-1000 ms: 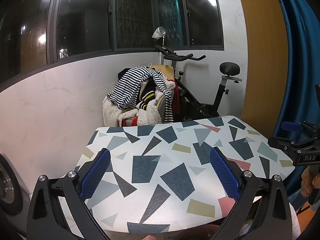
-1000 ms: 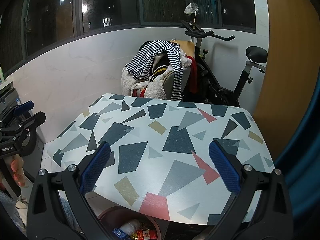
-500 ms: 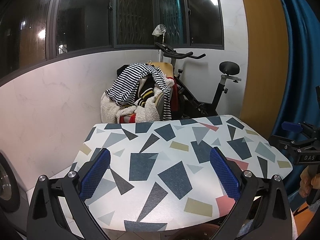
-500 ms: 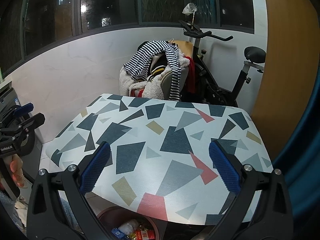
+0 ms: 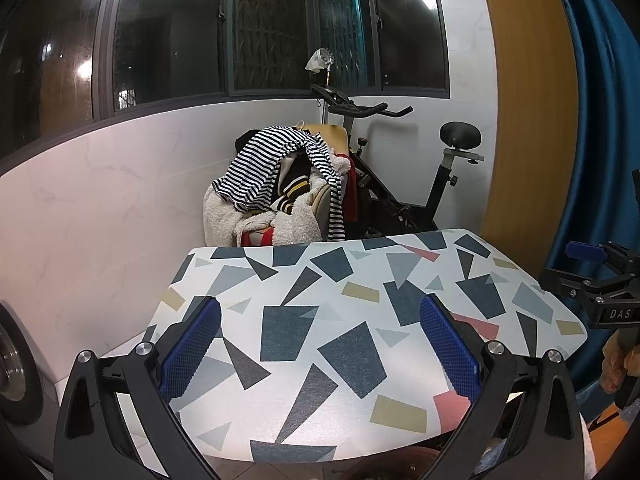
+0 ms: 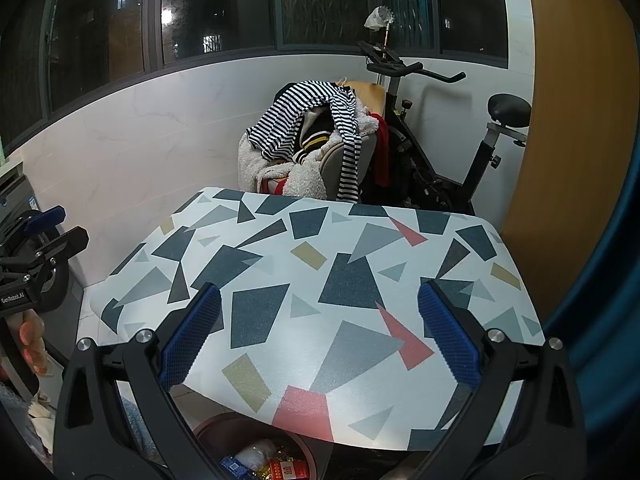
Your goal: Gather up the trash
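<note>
My left gripper (image 5: 320, 344) is open and empty, held above the near edge of a table (image 5: 360, 280) with a geometric patterned top. My right gripper (image 6: 318, 336) is also open and empty over the same table (image 6: 340, 248). Below the table's near edge stands a dark red bin (image 6: 256, 452) holding wrappers and a white crumpled piece (image 6: 256, 454); its rim also shows in the left wrist view (image 5: 392, 466). The right gripper appears at the right of the left wrist view (image 5: 600, 280), and the left gripper at the left of the right wrist view (image 6: 36, 248). No trash lies on the tabletop.
Behind the table a chair piled with clothes (image 5: 280, 184) and an exercise bike (image 5: 400, 168) stand against the white wall. A blue curtain (image 5: 600, 120) hangs at the right. A round machine front (image 5: 12, 364) sits at the left.
Both grippers have drawn back and risen slightly, so the table looks a little farther away. Both stay open and empty.
</note>
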Demonstrator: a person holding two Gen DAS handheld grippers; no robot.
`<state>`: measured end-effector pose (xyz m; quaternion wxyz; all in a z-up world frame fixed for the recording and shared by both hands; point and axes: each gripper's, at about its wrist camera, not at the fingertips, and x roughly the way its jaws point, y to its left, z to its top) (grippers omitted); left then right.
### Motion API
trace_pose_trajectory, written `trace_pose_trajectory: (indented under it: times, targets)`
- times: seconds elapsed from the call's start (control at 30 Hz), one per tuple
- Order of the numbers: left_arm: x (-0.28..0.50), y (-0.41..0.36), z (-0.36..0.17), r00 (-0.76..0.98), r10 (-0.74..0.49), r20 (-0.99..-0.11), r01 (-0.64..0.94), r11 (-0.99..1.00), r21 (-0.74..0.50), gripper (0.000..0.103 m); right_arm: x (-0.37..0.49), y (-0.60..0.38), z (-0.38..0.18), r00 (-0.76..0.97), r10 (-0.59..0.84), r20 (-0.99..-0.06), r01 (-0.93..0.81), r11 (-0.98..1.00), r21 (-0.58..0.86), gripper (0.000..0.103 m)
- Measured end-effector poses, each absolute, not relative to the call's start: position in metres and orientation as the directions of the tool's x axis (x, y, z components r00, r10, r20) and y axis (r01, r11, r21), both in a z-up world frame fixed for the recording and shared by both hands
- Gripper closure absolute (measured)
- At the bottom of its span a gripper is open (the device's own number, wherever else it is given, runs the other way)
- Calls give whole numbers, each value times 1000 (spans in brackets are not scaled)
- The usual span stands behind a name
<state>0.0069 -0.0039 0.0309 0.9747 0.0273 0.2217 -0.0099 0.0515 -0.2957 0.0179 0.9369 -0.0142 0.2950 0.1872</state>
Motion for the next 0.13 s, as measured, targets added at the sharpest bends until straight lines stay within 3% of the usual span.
trace_pose_trajectory:
  times: [0.13]
  targets:
    - [8, 0, 27, 897, -10, -443, 36, 998, 50, 6, 53, -296, 18, 754, 342, -562, -359, 930, 84, 6]
